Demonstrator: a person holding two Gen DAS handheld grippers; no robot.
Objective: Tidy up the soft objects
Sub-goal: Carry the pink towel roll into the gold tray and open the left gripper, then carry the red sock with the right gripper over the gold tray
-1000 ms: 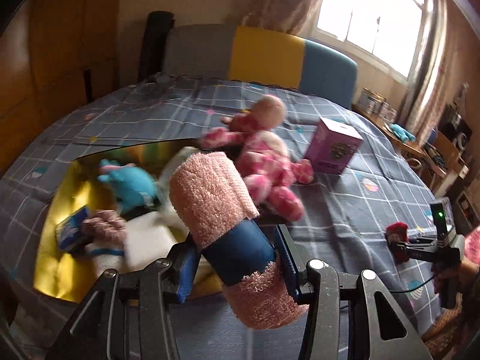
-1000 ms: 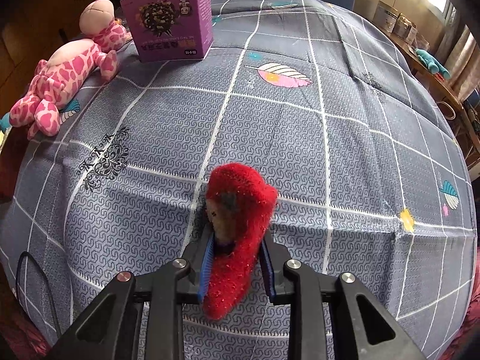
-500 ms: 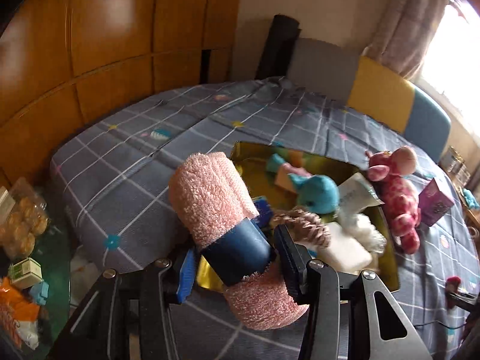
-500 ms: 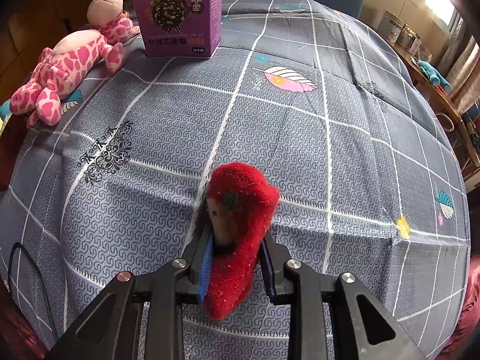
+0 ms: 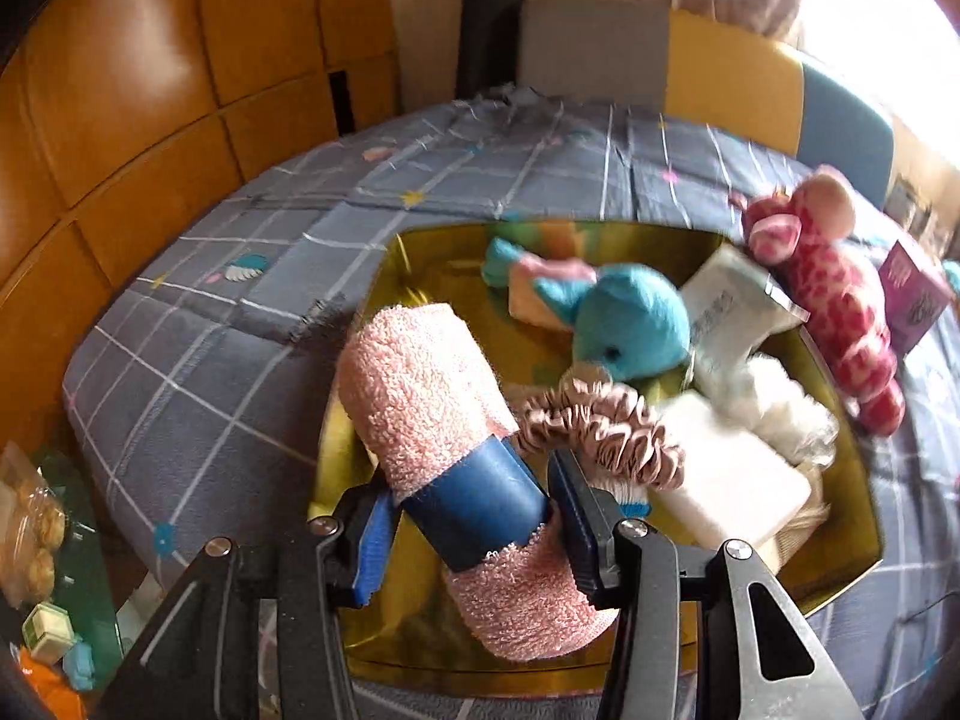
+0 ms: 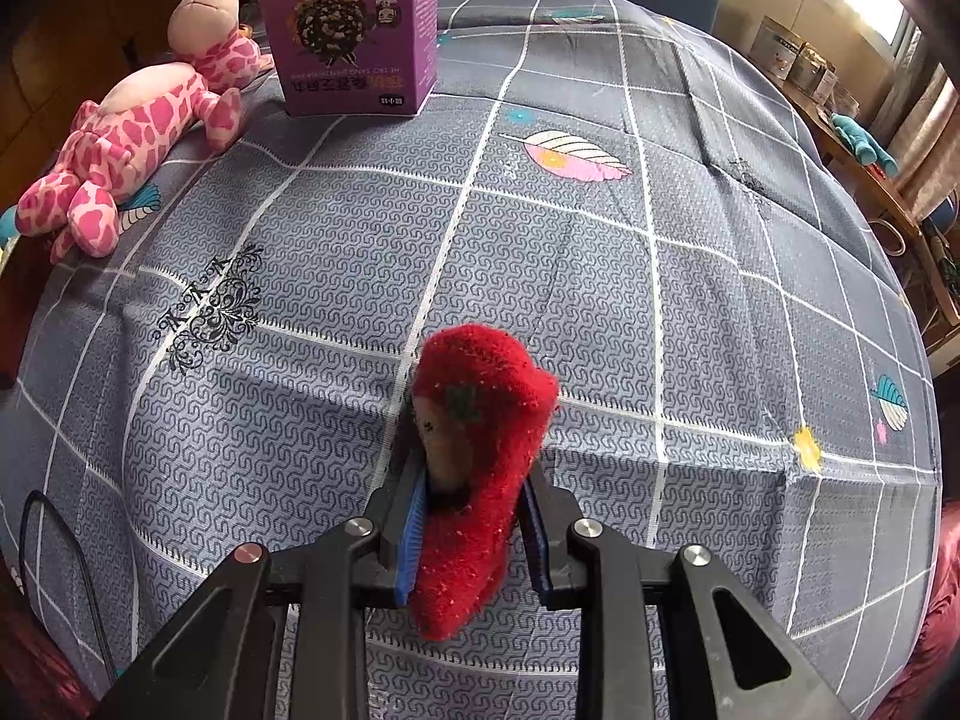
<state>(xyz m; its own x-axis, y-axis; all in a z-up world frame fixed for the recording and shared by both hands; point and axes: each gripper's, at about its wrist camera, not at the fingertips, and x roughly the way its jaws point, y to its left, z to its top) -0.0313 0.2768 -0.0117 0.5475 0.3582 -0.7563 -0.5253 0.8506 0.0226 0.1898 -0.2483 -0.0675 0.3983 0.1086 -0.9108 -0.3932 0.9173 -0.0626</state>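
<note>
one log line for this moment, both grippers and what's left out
left gripper: shut on pink towel roll, over gold tray | right gripper: shut on red plush | pink giraffe: outside tray

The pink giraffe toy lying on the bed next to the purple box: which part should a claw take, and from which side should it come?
Grip the pink giraffe toy across its body, between the legs and the head, coming from above. It lies flat and stretched out on the bedcover, so the middle is free on both long sides. The purple box stands close to the head, so that end looks more crowded.

Plush elephant (image 5: 630,318) in tray (image 5: 864,516); giraffe toy (image 5: 834,294) right, box (image 5: 912,300) beyond.
</note>
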